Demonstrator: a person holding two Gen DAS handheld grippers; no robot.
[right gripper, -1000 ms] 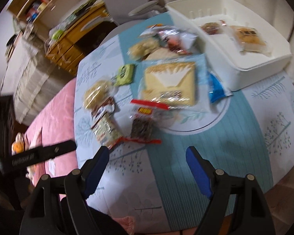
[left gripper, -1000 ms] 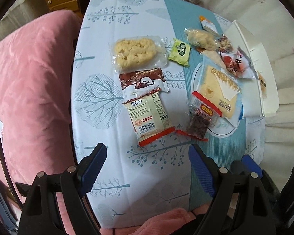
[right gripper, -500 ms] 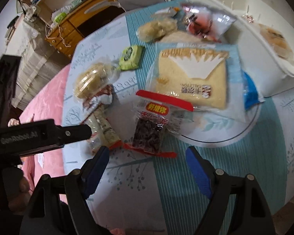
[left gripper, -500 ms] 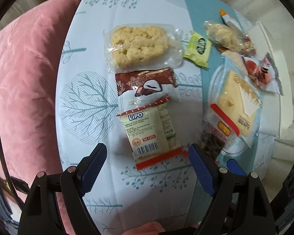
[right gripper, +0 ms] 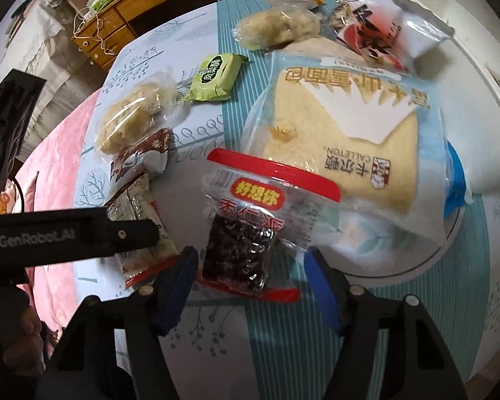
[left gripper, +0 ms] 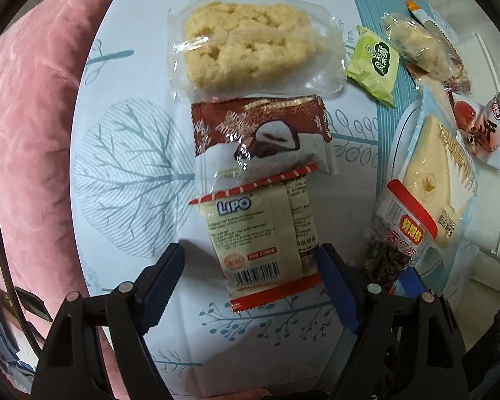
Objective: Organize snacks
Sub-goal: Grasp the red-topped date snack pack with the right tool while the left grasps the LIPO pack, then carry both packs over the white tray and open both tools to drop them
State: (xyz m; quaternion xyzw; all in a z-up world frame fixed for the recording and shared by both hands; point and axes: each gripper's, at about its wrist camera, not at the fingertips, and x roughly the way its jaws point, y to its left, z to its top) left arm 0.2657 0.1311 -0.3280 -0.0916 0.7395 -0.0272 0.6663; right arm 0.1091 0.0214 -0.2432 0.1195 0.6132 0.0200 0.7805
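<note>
A cream Lipo biscuit pack (left gripper: 263, 243) with red ends lies flat on the tree-print tablecloth (left gripper: 130, 166). My left gripper (left gripper: 250, 266) points down over its near half, jaws closing. The right pad is at the pack's edge and the left pad stands clear. A clear pack of dark dried fruit (right gripper: 240, 233) with a red top lies partly on a bread slice pack (right gripper: 346, 133). My right gripper (right gripper: 250, 263) straddles its near end, jaws closing, with the pads not pressing on it. The left gripper's black body (right gripper: 83, 233) shows at the left of the right wrist view.
Beyond the Lipo pack lie a brown chocolate pie pack (left gripper: 260, 133) and a rice crisp pack (left gripper: 250, 43). A green packet (left gripper: 373, 63), a puffed ball pack (right gripper: 276, 26) and a red-and-white pack (left gripper: 483, 130) lie further right. A pink cushion (left gripper: 26, 133) borders the table's left edge.
Both grippers have come down toward the table. The Lipo pack now sits between the left jaws and the dark fruit pack between the right jaws. Both pairs of jaws have narrowed.
</note>
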